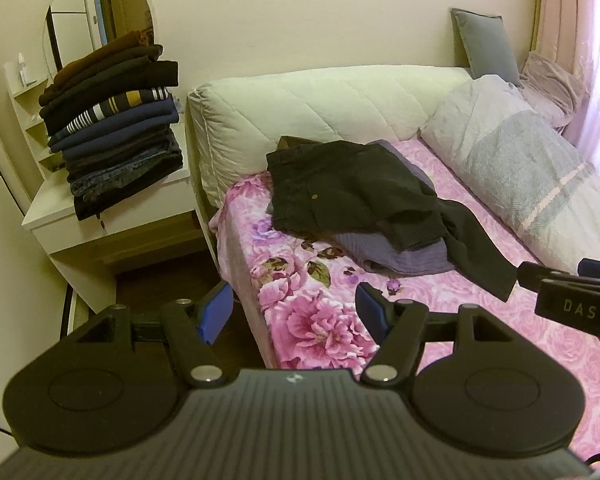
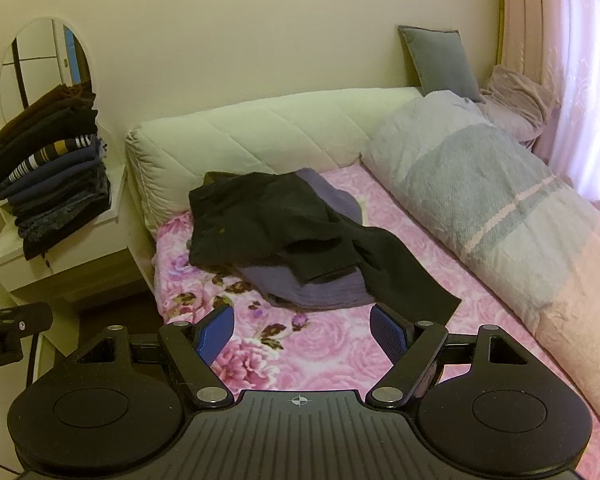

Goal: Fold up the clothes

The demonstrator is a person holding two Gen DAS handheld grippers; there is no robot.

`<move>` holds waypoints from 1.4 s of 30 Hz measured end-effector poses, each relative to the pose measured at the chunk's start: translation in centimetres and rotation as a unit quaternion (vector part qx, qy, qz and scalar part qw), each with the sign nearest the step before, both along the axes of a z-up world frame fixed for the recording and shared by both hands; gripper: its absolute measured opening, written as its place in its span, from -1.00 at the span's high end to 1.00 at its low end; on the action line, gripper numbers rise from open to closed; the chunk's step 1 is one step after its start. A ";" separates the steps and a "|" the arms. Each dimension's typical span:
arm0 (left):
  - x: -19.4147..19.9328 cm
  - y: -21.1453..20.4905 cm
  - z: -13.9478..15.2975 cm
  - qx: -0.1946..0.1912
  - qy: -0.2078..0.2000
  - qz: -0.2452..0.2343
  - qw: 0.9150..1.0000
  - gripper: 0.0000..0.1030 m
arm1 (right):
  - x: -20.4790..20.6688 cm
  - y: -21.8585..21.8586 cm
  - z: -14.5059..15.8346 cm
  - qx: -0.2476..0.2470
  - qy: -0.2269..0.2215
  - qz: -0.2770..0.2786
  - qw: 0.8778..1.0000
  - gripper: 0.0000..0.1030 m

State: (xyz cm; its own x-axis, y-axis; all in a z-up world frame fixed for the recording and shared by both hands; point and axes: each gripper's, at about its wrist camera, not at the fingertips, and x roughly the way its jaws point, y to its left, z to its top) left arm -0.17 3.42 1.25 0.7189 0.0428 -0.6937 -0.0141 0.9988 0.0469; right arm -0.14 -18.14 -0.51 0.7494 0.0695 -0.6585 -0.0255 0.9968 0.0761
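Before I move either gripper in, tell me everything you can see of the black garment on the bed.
The black garment looks like trousers in a matte woven fabric, with a small brass-coloured button showing. It lies unfolded and crumpled near the headboard end of the bed, draped over a purple knit garment beneath it. One leg trails out flat over the pink floral bedspread toward the right gripper. Neither gripper touches it; both are open, the left gripper too.

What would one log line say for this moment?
left hand-held gripper: open | right hand-held gripper: open | black garment: unfolded on bed
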 end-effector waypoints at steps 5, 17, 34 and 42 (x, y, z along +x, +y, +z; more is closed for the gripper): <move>0.0 0.3 0.2 0.002 0.001 -0.001 1.000 -0.25 | 0.1 0.0 0.0 0.000 0.003 -0.001 1.000 -0.51; 0.0 -0.5 -0.4 0.005 -0.001 0.005 1.000 -0.25 | 0.0 -0.2 -0.4 0.001 0.003 0.000 1.000 -0.51; 1.3 -1.6 -1.3 0.012 0.000 -0.008 1.000 -0.25 | 0.5 -1.4 -0.9 0.026 -0.016 -0.013 0.999 -0.51; 3.5 0.4 -3.6 -0.006 0.025 -0.006 1.000 -0.25 | 0.6 -0.9 -1.6 0.016 -0.082 0.013 0.996 -0.51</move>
State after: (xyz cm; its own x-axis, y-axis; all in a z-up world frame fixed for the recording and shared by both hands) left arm 3.32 3.78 -2.35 0.6838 0.0264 -0.7292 -0.0001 0.9993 0.0362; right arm 0.45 -19.06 -2.06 0.8440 0.1089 -0.5251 -0.0659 0.9928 0.1000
